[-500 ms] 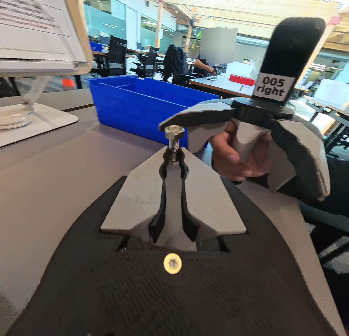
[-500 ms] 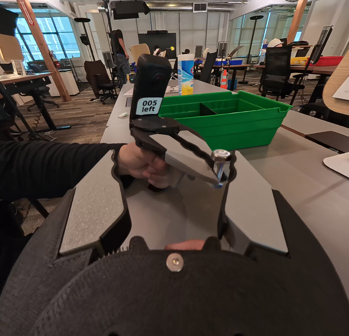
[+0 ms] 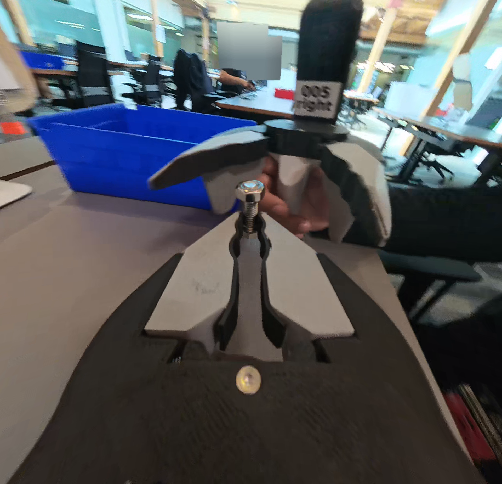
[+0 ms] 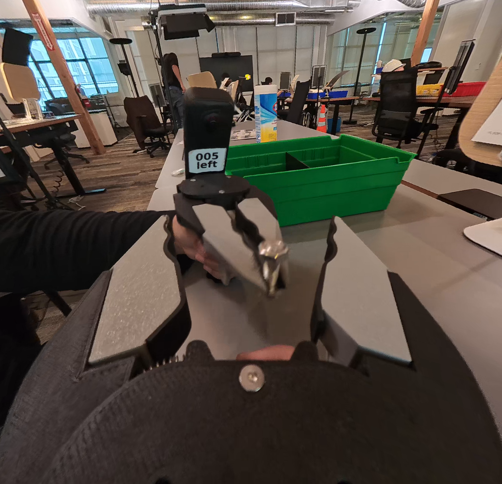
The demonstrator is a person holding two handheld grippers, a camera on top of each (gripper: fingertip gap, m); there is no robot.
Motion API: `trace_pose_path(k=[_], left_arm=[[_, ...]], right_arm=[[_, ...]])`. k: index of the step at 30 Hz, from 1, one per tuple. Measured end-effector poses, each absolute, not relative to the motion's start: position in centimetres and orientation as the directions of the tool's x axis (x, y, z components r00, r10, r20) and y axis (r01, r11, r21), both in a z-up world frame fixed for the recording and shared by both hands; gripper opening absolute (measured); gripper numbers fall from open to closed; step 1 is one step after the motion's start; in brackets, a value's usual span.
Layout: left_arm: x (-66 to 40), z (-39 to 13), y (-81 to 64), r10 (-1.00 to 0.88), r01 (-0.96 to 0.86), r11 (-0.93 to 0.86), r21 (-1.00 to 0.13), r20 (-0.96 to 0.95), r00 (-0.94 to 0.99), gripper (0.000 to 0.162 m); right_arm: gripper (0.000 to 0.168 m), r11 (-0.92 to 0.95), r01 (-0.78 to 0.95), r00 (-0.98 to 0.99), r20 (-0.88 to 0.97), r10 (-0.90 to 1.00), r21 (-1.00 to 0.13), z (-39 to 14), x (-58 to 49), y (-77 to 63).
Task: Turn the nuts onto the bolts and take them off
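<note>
Silver steel hex-head bolt (image 3: pixel 250 204) standing upright, threaded shank pinched between the tips of the left gripper (image 3: pixel 250 233), grey fingers with black wavy pads pressed together on it, hex head clear above them. Held in the air over the grey tabletop (image 3: pixel 81 253); whether a nut sits on the thread cannot be told. In the right wrist view the same bolt (image 4: pixel 272 264) blurred, tilted, between the spread fingers of the right gripper (image 4: pixel 251 256), touching neither pad. Right gripper's fingers wide apart, empty, one finger passing just above the bolt head in the left wrist view. Left hand (image 4: pixel 194 249) wrapped round its handle, black sleeve coming in from the left; right hand (image 3: pixel 293 204) gripping likewise behind the bolt. White printed sticker (image 4: pixel 207 160) on the left tool's black camera post, another (image 3: pixel 316 100) on the right's. Beyond: blue plastic bin (image 3: pixel 122 155) and green divided plastic bin (image 4: pixel 326 182), both on the table; white wipes canister (image 4: pixel 265 113) with a printed blue-and-yellow label farther back.
</note>
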State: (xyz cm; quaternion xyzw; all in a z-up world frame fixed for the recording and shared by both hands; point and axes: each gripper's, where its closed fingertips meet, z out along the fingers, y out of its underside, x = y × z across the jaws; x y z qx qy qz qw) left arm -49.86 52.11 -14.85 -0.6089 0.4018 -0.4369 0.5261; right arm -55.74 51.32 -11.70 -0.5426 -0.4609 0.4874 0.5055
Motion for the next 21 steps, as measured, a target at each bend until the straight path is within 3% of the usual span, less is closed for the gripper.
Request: trace_pose_path(k=[4,9,14,21], left_arm=[[-48.7,-14.7,51.1,-0.962,-0.022,-0.128,-0.992,0.119,0.245,0.007],[-50.5,-14.8,53.8,-0.911,-0.002,-0.150,-0.989,0.137,0.389,0.007],[-53.9,-14.7,57.1,-0.808,0.077,-0.200,-0.977,0.209,0.550,0.007],[-53.3,-14.3,56.1,-0.850,0.089,-0.196,-0.977,0.214,0.482,0.006]], right_arm=[[0.111,-0.082,0.047,0.016,-0.082,0.997,-0.995,-12.6,-56.7,49.8],[0.116,-0.027,0.076,0.062,-0.022,0.998,-0.997,-13.0,-56.9,50.1],[0.108,-0.088,0.020,0.092,-0.086,0.992,-0.996,-12.1,-55.7,51.4],[0.107,-0.107,-0.014,0.128,-0.108,0.986,-0.994,-11.6,-55.2,52.3]])
